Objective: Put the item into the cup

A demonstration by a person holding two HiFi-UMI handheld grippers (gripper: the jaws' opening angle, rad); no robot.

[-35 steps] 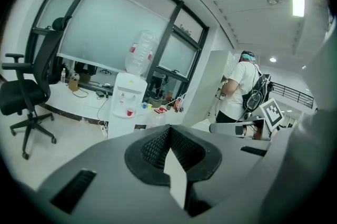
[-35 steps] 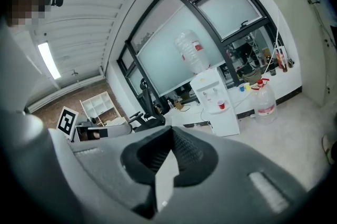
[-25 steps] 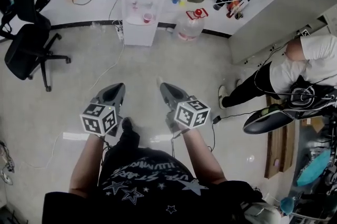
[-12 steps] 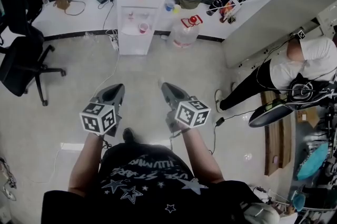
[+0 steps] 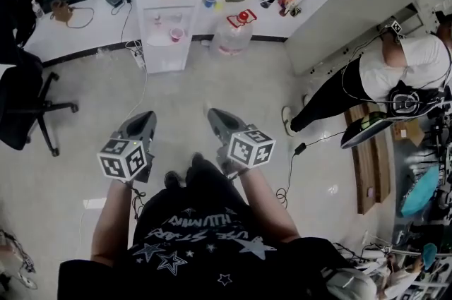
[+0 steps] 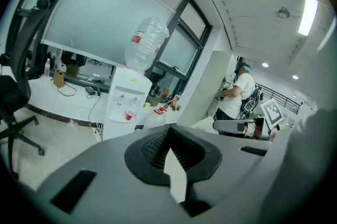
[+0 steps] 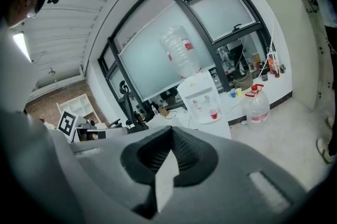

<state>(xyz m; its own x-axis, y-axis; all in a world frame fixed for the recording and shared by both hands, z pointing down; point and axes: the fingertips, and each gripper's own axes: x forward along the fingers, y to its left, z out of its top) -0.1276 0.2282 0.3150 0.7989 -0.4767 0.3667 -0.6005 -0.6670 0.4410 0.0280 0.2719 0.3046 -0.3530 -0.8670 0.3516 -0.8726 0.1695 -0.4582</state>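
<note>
A small red cup (image 5: 176,34) stands in the tray of a white water dispenser (image 5: 164,16) by the far wall. It also shows in the left gripper view as the red cup (image 6: 129,115) and in the right gripper view as the red cup (image 7: 212,114). My left gripper (image 5: 146,116) and right gripper (image 5: 212,114) are held side by side over the floor, well short of the dispenser and pointing toward it. The jaws of both are shut together with nothing between them. I cannot see any item to hold.
A full water jug (image 5: 232,37) stands on the floor right of the dispenser. Blue (image 5: 207,1) and yellow (image 5: 218,3) cups sit on the ledge behind. A black office chair (image 5: 21,104) is at left. A person (image 5: 385,73) leans at a bench on the right; cables cross the floor.
The view has swung, so the dispenser sits further left and higher in the head view. A foot has stepped forward. Both grippers keep their pose, shut.
</note>
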